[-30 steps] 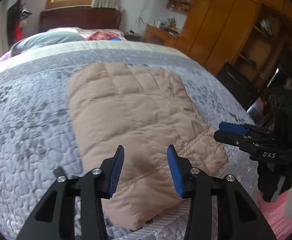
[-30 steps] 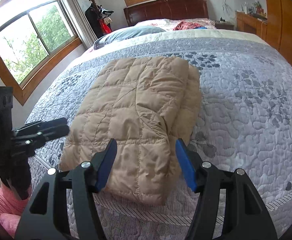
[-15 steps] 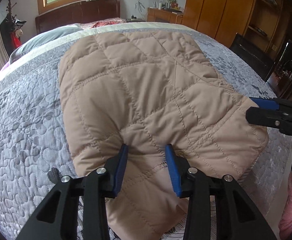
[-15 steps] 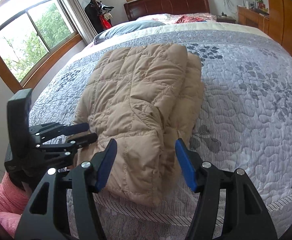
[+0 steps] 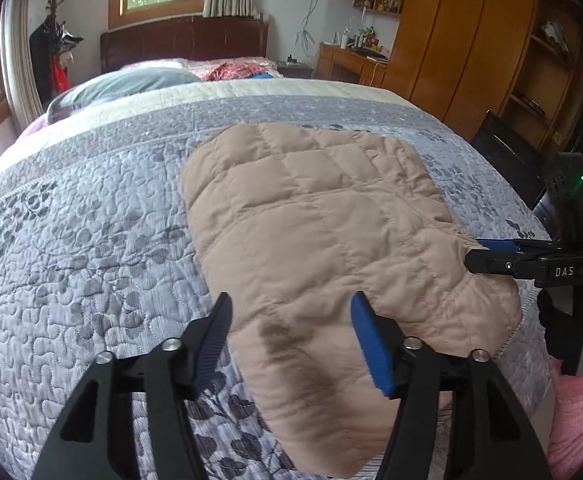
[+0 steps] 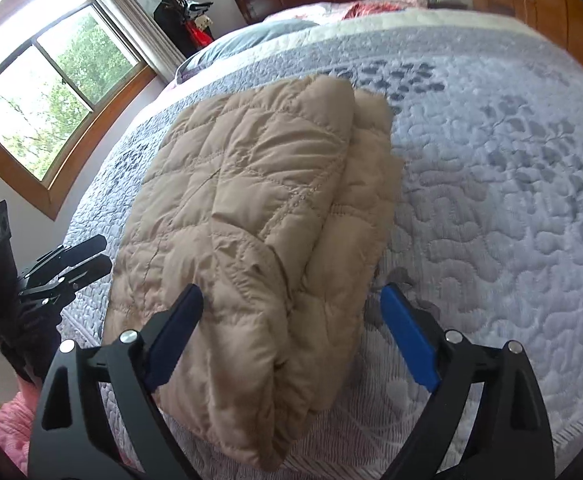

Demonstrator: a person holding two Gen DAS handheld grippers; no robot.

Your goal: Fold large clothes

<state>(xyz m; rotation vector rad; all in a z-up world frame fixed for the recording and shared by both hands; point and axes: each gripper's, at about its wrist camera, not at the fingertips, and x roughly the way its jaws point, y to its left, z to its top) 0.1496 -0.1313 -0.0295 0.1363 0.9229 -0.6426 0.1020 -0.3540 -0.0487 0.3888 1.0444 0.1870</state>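
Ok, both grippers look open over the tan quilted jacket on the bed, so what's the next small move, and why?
Probably lower the left gripper and right gripper onto the near edge of the tan quilted jacket and close. Both are open and hold nothing, and the jacket lies as a long folded strip on the quilt, so folding the near end toward the far end looks like the remaining step.

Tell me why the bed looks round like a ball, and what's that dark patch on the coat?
Both wrist views use fisheye lenses, bending the quilted bedspread; in the left view the patch on the tan puffer coat looks like shadow beneath the left tongs; the right view's window glares.
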